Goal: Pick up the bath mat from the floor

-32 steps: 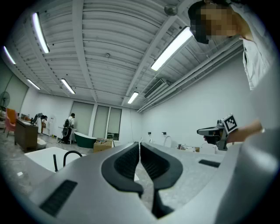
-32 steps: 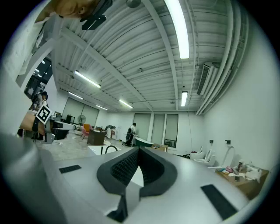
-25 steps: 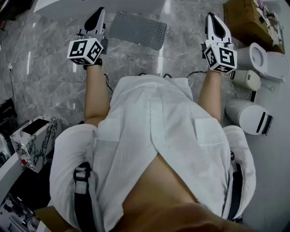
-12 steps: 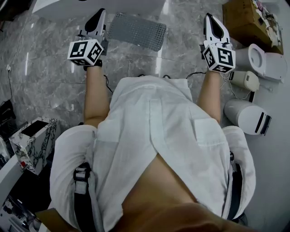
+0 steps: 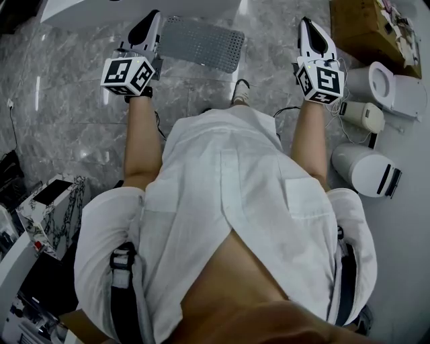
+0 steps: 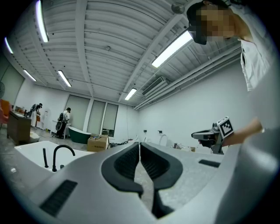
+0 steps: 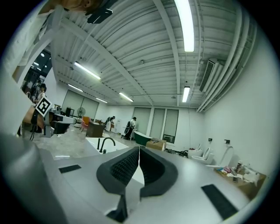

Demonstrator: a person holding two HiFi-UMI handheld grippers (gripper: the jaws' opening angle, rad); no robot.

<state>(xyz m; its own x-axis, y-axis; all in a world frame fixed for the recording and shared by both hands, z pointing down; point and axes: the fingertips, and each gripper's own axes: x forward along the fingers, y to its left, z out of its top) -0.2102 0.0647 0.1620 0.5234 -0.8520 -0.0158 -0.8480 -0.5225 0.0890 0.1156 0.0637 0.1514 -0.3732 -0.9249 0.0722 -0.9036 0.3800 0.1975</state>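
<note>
Bath mat point(image 5: 201, 41): grey, rectangular, perforated.
Flat just beside bathtub point(image 5: 87, 9); left gripper point(image 5: 152, 17) and right gripper point(image 5: 309, 25) jaws closed, empty.

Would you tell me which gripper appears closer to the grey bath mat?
The left gripper: its tip appears beside the bath mat, while the right gripper is clearly apart.

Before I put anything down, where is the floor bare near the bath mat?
Bare marble floor lies left of the bath mat, between the bathtub and the marble-patterned box. A narrower strip runs between the mat and the cardboard box. The right side is crowded: toilet and white bin.
</note>
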